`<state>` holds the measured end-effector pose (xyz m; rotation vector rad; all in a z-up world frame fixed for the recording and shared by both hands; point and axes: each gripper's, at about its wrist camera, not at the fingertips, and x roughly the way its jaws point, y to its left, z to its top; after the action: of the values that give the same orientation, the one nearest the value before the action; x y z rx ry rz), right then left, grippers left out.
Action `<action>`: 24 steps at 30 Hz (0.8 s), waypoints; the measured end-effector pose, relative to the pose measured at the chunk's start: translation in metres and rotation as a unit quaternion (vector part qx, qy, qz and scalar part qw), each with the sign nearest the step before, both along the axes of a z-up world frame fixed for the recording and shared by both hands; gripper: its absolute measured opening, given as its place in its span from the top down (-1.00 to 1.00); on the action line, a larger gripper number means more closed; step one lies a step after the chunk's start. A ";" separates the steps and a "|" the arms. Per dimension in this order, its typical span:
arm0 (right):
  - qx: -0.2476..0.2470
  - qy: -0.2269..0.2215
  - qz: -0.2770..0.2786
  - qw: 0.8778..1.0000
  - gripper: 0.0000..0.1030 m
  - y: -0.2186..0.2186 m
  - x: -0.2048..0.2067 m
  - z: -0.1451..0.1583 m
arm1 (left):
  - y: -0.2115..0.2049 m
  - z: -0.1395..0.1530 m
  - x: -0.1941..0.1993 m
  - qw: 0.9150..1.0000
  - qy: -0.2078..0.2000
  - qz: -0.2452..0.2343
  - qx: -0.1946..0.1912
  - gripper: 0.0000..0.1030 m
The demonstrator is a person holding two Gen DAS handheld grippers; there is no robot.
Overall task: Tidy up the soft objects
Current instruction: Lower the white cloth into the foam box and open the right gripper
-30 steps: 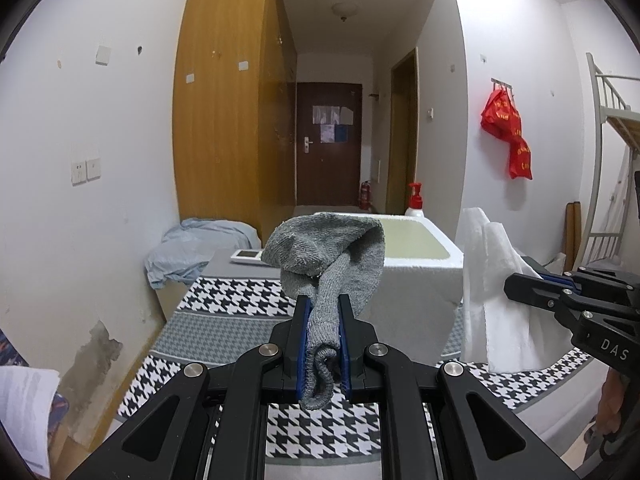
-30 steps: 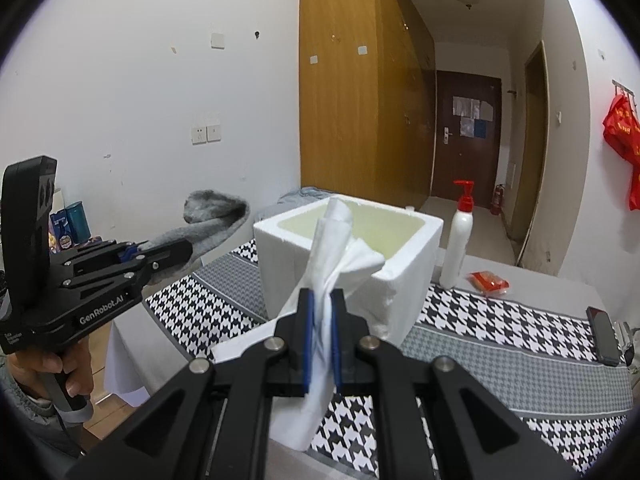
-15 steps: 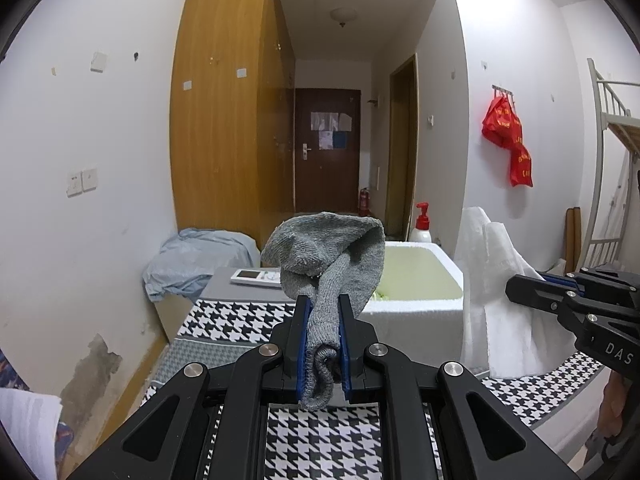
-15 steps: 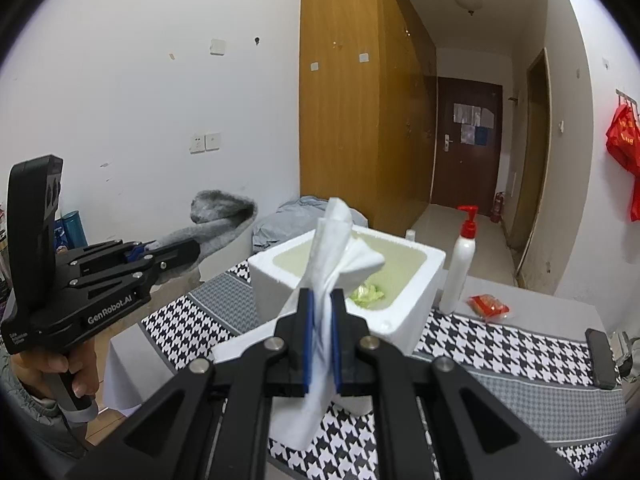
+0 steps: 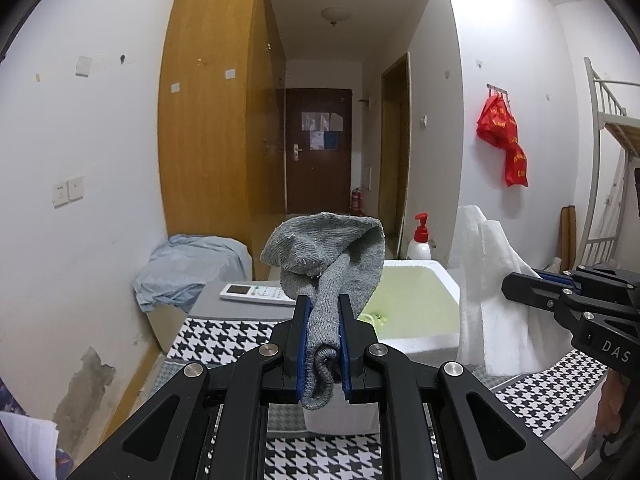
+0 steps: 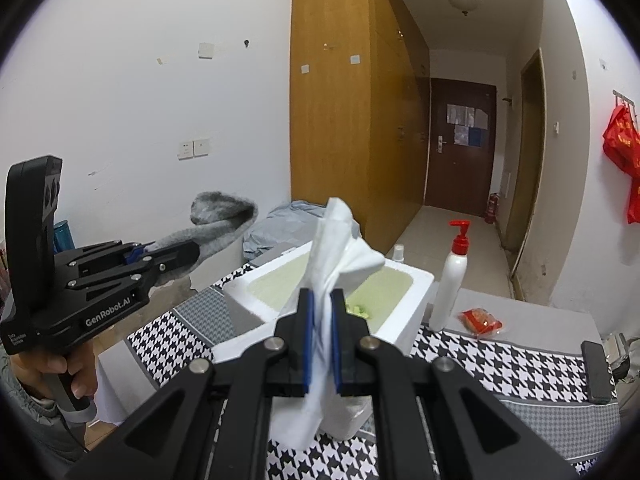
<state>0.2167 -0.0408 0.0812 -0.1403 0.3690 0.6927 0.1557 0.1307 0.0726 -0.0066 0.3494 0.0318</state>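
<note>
Above the foam box (image 6: 404, 280), higher than before: both hand-held grippers, clamping grey sock (image 5: 328, 256) and white cloth (image 6: 340, 248).

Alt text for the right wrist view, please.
The right gripper is shut on a white cloth above an open white foam box on a houndstooth table; at left, the left gripper holds a grey sock.

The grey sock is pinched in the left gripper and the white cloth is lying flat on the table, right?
Not quite. The grey sock is pinched in the left gripper, but the white cloth is not on the table: the right wrist view shows it clamped in the right gripper, held up in front of the white foam box.
</note>
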 end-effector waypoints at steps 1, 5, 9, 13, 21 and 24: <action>0.000 -0.001 -0.001 1.000 0.79 0.001 0.002 0.001 | 0.001 0.001 0.001 1.000 -0.001 -0.002 -0.001 0.74; -0.001 0.000 -0.001 1.000 0.79 0.003 0.009 0.005 | 0.003 0.004 0.008 1.000 -0.004 -0.005 -0.002 0.74; 0.000 0.003 -0.005 1.000 0.79 0.007 0.018 0.007 | 0.001 0.007 0.015 1.000 -0.006 -0.008 0.000 0.74; -0.002 0.012 -0.010 1.000 0.79 0.011 0.031 0.004 | 0.003 0.007 0.023 1.000 -0.004 -0.009 -0.002 0.74; -0.002 0.026 -0.004 1.000 0.79 0.025 0.047 -0.002 | 0.012 0.006 0.030 1.000 0.000 -0.005 -0.004 0.74; 0.000 0.027 0.003 1.000 0.79 0.032 0.052 -0.004 | 0.017 0.006 0.028 1.000 -0.002 0.005 -0.003 0.74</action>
<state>0.2683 -0.0084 0.0772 -0.1234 0.4211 0.7032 0.1841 0.1475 0.0790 -0.0144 0.3463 0.0402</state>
